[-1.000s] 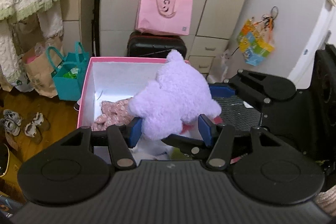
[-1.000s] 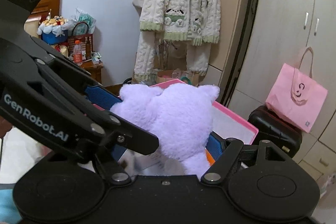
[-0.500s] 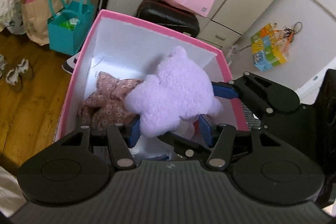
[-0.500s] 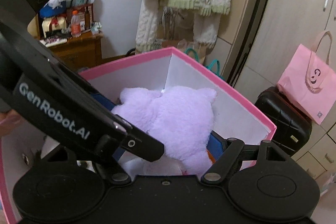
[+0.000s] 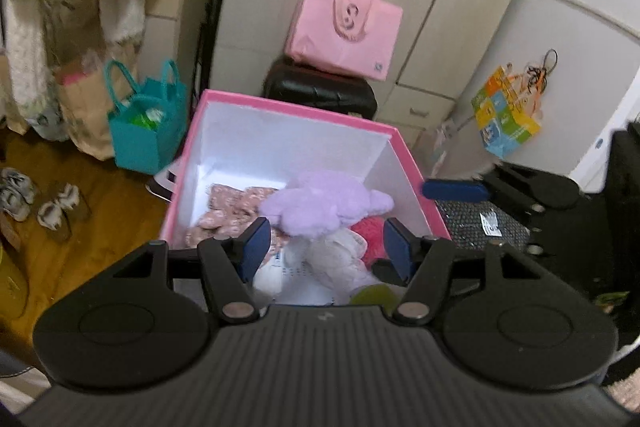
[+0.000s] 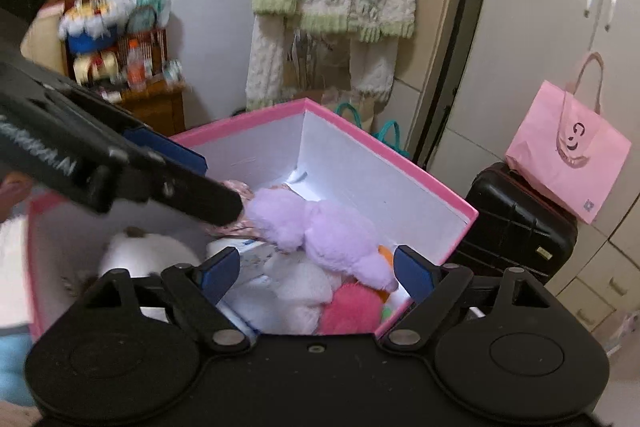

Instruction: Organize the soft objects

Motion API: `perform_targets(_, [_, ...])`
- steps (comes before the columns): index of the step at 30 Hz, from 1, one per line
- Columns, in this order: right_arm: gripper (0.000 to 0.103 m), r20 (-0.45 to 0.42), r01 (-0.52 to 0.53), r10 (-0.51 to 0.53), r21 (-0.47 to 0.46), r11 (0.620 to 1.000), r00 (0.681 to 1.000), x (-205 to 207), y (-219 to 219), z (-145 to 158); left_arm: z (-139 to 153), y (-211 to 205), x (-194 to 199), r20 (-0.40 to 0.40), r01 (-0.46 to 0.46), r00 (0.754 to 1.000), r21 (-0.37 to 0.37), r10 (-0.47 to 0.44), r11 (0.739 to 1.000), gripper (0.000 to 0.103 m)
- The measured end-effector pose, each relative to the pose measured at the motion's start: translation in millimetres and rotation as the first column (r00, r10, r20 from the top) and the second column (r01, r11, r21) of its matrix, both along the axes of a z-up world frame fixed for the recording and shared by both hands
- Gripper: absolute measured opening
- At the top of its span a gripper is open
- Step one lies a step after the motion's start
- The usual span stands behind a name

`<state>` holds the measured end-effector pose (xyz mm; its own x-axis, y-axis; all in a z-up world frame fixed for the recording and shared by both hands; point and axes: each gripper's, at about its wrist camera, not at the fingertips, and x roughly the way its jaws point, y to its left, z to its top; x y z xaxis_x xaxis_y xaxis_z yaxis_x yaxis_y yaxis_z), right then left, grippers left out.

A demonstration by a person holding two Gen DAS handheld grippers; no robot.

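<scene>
Left to right: the left gripper point(image 5: 326, 243) hangs over the near edge of the pink cardboard box with white inside walls point(image 5: 288, 143), jaws opening with nothing pinched, and the right gripper point(image 6: 318, 269) is opening wide too, also empty. The one fluffy lilac plush toy point(image 6: 320, 227) lies loose in the box on the pile, and I'd guess it's super light and squishy, so grab the fat body, not a floppy limb. I count one floral pink soft toy point(image 5: 228, 205), two white plushies point(image 6: 296, 287) and one hot-pink furry one point(image 6: 350, 309).
</scene>
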<state>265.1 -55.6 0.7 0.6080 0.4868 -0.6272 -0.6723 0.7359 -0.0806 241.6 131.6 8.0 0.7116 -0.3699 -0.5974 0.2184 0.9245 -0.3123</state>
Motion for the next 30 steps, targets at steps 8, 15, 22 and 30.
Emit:
perform_targets(8, [0.087, 0.046, 0.058, -0.066, 0.162, 0.985, 0.997, -51.1, -34.6, 18.4, 12.9, -1.6, -44.2, 0.057, -0.020, 0.998, 0.023, 0.019, 1.000, 0.062])
perform_targets(15, [0.088, 0.042, 0.119, -0.131, 0.219, 0.968, 0.990, -84.5, -48.7, 31.4, 29.8, -24.9, -79.3, 0.140, 0.002, 0.990, 0.068, -0.012, 0.998, 0.067])
perform_targets(22, [0.088, 0.034, 0.232, -0.244, 0.203, 0.951, 0.969, -113.3, -57.2, 35.5, 36.3, -37.4, -115.1, 0.191, -0.001, 0.982, 0.088, -0.015, 0.996, 0.077])
perform_targets(30, [0.089, 0.070, 0.331, -0.351, 0.202, 0.922, 0.934, -158.3, -88.7, 42.7, 38.0, -36.0, -155.4, 0.254, -0.037, 0.967, 0.093, 0.012, 0.995, 0.097])
